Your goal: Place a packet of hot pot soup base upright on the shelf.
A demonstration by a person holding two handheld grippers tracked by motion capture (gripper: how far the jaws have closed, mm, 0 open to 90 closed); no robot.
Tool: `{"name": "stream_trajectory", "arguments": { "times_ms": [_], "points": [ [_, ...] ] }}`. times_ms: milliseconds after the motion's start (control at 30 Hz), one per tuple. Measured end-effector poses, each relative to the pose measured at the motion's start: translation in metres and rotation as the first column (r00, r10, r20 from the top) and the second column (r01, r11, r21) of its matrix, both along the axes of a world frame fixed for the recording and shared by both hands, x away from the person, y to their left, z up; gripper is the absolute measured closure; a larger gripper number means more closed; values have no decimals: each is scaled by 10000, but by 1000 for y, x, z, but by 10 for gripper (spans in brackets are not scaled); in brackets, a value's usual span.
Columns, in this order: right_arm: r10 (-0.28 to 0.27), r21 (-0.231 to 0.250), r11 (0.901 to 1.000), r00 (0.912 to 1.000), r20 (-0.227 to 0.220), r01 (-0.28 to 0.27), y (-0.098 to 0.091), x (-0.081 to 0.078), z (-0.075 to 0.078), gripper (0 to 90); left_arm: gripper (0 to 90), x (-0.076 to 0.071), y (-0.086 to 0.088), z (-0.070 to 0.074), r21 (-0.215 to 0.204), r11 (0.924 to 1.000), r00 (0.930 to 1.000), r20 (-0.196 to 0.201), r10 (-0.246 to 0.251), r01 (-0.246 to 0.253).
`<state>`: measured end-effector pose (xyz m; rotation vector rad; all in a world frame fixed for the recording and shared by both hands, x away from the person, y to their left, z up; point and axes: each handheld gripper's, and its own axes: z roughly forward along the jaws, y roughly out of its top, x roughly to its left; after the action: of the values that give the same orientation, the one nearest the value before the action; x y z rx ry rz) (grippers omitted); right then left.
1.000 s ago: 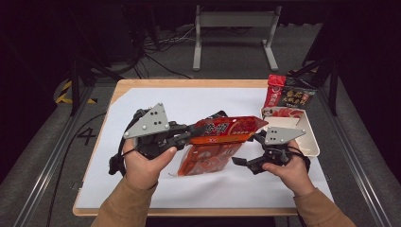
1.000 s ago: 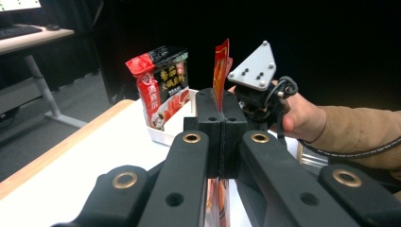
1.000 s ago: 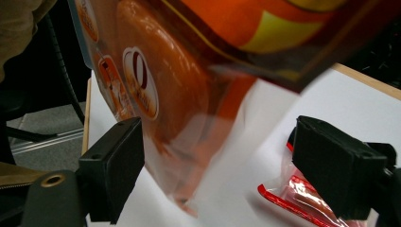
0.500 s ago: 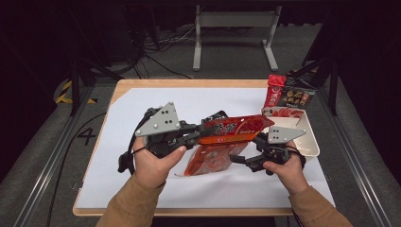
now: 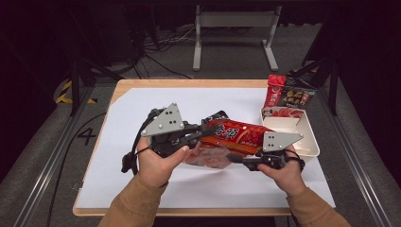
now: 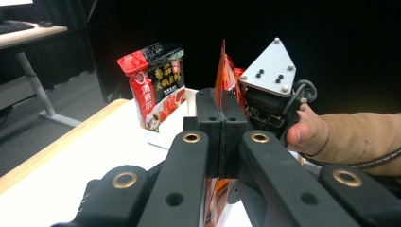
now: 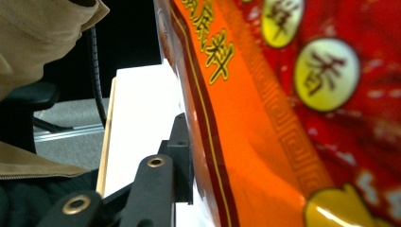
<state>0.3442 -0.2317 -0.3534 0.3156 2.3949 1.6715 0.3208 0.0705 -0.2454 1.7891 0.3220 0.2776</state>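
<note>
We had the left gripper [image 5: 204, 128] clamped tight on the red pouch [image 5: 236, 135], while the right gripper's [image 5: 235, 158] jaws were just closing around its lower edge.

Your left gripper [image 5: 206, 128] is clamped tight, jaws pressed together, held level and pointing right. Your right gripper [image 5: 231, 157] points left toward it, jaws just been closing.
</note>
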Motion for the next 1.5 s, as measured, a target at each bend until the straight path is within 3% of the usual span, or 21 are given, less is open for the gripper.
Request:
{"name": "stream_trajectory", "arguments": {
  "times_ms": [267, 600, 800, 967, 1100, 1300, 1400, 1500],
  "points": [
    [351, -204, 9992, 9992, -190, -355, -4, -3, 10, 699, 900, 2, 4, -2, -94, 9999, 9999, -45, 111, -111],
    [140, -421, 9990, 9991, -405, -157, -10, -2, 19, 700, 881, 8, 9, -6, -220, 9994, 9994, -229, 259, -264],
    [-82, -649, 9979, 9990, -430, 54, -18, -2, 27, 701, 700, 11, 16, -8, -387, 9956, 9963, -111, 847, -850],
    [-475, -869, 9953, 9977, -483, 432, -29, 0, 39, 701, 533, 12, 26, -14, -94, 9895, 9895, -110, 1443, -1444],
    [-923, -934, 9918, 9943, -537, 870, -40, 0, 49, 701, 484, 15, 33, -22, 404, 9813, 9818, -191, 1890, -1881],
    [-1544, -943, 9845, 9857, -681, 1477, -57, 1, 63, 700, 404, 21, 46, -39, 672, 9736, 9728, -645, 2225, -2183],
    [-1818, -964, 9799, 9810, -683, 1749, -64, 1, 70, 701, 349, 24, 55, -49, 854, 9647, 9636, -778, 2557, -2491],
    [-1995, -975, 9765, 9774, -699, 1923, -68, 1, 74, 700, 322, 25, 61, -55, 1032, 9595, 9587, -860, 2711, -2621]
  ]
}}
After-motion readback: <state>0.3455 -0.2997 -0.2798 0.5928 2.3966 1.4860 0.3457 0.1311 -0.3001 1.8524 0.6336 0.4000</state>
